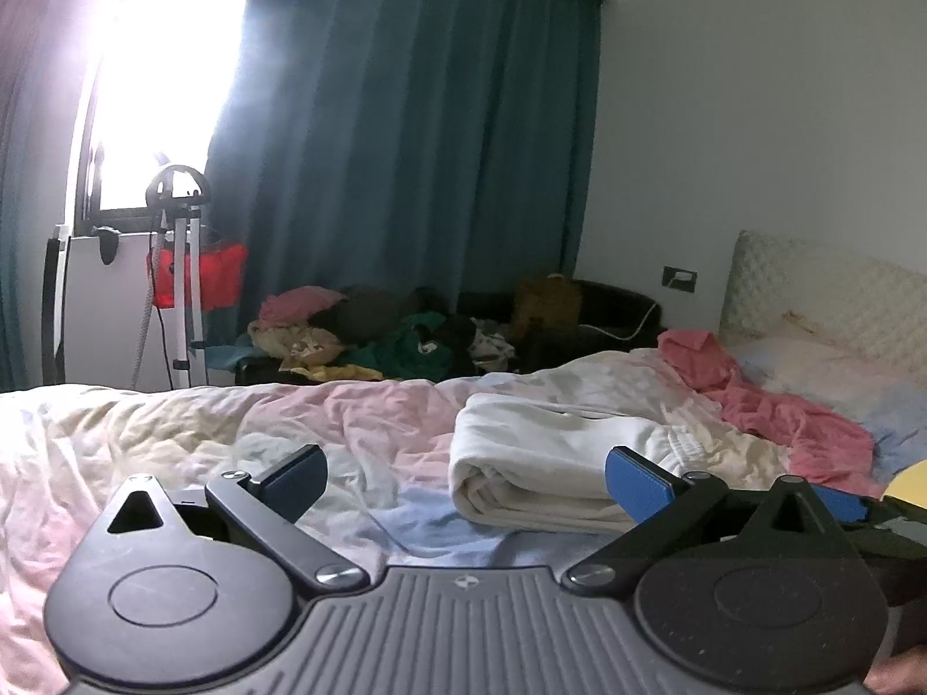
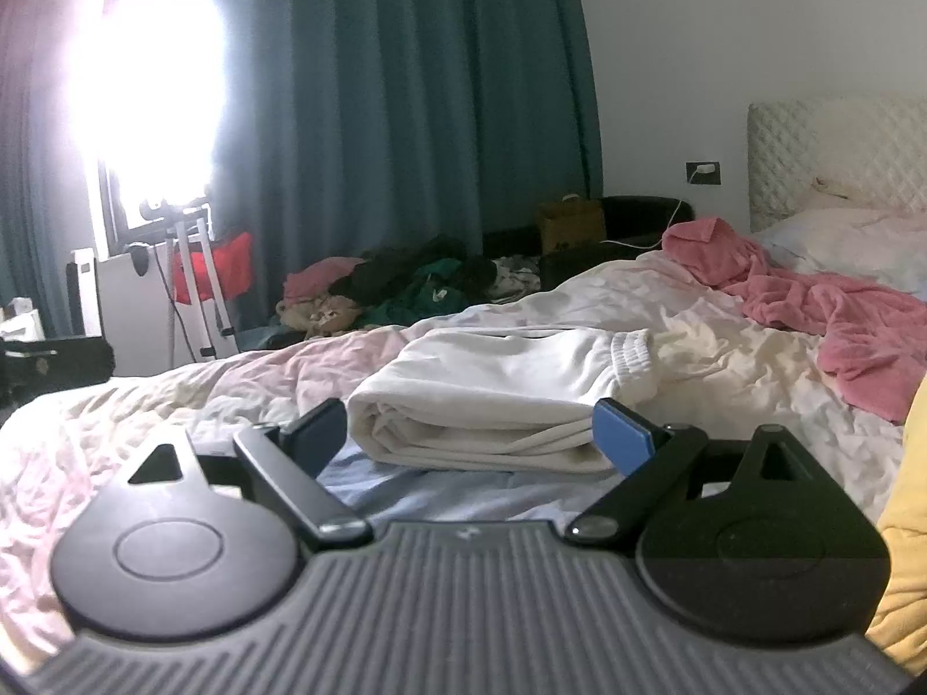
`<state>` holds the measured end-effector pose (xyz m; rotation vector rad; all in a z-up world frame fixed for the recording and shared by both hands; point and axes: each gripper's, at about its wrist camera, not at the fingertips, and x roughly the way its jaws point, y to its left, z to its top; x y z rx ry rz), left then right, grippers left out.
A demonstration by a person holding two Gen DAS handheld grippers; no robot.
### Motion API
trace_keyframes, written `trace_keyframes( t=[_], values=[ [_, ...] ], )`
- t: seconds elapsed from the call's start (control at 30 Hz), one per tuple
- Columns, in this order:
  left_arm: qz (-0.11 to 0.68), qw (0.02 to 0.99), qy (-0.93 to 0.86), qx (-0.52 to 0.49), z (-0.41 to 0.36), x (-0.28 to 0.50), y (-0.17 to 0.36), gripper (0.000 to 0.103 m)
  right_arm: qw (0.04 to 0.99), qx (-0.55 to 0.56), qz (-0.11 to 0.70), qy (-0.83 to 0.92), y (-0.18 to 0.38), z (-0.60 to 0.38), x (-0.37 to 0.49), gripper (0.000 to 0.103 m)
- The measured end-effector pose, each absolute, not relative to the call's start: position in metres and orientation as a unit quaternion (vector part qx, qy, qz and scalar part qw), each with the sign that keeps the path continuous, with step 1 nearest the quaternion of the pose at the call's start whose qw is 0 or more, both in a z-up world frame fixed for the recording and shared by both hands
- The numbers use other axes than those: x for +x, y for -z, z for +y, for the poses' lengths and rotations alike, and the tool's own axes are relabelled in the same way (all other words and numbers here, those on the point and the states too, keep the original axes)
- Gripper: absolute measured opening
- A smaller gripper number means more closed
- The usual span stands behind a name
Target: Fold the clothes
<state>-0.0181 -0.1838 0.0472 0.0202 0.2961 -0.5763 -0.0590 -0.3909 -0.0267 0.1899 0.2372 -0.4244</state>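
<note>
Left wrist view: we hold the left gripper (image 1: 466,478) with jaws spread wide, nothing between them, low over the rumpled pastel bedsheet (image 1: 174,434). Landmark is the folded white cotton garment (image 1: 544,463), a thick flat bundle with its rolled fold edge facing us. The left gripper sits just short of that bundle and offset to its left; only the blue pad of one finger (image 1: 637,486) overlaps its near edge, contact unclear.

Right wrist view: right gripper (image 2: 472,434) also wide open and empty, lined up square with the bundle's (image 2: 498,394) near edge, layered folds visible between the fingers. We judge the garment done, or nearly, and both tools parked in front of it, either just let go or ready to slide it aside. The elastic waistband end lies on the bundle's far right.

Room: bare sheet left of the bundle and in front of it, plenty of space to push or lift. Right of the bundle lies a crumpled pink fleece garment (image 2: 823,301), near but apart, probably next to fold. A yellow cloth (image 2: 904,521) crowds the right edge, just beside the right gripper. Beyond the bundle, off the bed, a heap of mixed clothes (image 2: 405,289) under the teal curtain (image 2: 405,116).
</note>
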Motion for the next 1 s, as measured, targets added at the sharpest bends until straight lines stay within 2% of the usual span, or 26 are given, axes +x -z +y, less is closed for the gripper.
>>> trace_keyframes(
  t=[0.27,1.0],
  values=[
    [0.145,0.951,0.271,0.039,-0.185,-0.022,-0.043,0.103,0.966,0.092,0.123,0.208,0.026,-0.389,-0.058,0.093],
    [0.169,0.951,0.259,0.025,-0.175,-0.013,-0.034,0.103,0.966,0.095,0.127,0.204,0.027,-0.388,-0.057,0.093]
  ],
)
